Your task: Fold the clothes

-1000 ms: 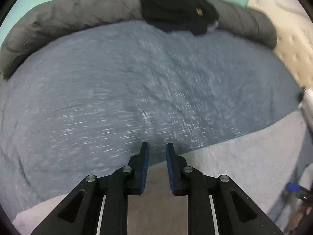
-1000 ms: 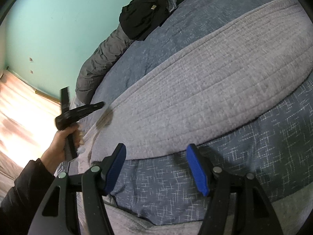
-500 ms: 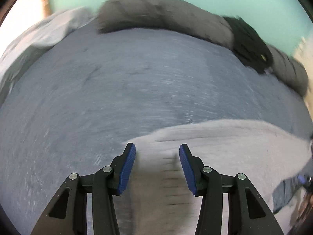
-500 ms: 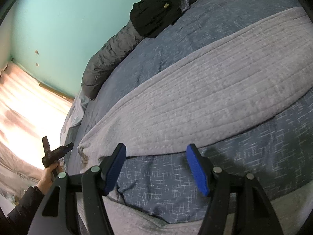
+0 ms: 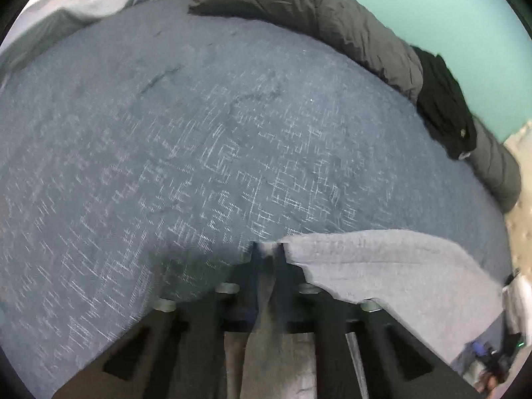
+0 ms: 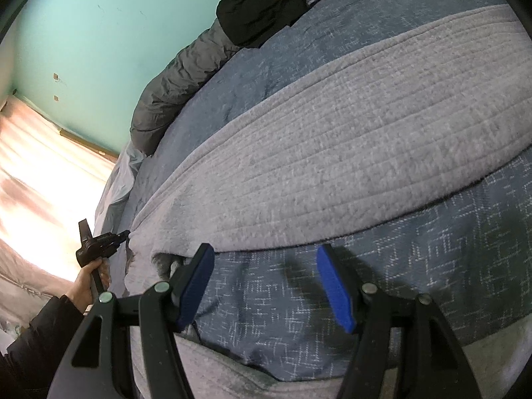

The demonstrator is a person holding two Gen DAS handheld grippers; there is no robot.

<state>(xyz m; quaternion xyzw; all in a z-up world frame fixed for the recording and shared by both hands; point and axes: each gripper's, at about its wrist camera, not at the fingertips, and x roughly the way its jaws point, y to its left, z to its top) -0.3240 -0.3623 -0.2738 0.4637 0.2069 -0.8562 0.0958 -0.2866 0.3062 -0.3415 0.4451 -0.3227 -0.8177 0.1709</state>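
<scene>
A grey quilted cloth (image 6: 332,153) lies spread across a blue patterned bedspread (image 6: 415,266). My left gripper (image 5: 267,252) is shut on the cloth's corner (image 5: 382,266); the fabric drapes over its right finger and hangs between the jaws. In the right wrist view the left gripper (image 6: 124,234) shows at the cloth's left corner, held by a hand. My right gripper (image 6: 266,282) is open and empty, hovering over the bedspread just below the cloth's near edge.
A dark grey rolled duvet (image 5: 332,16) lies along the teal wall (image 6: 116,33). A black garment (image 5: 445,106) sits on it, also in the right wrist view (image 6: 262,3). A pale sheet (image 5: 83,3) hangs at the bed's left side.
My left gripper, open half a second ago over the cloth's corner, has closed on it. The right gripper stayed open and drifted slightly.
</scene>
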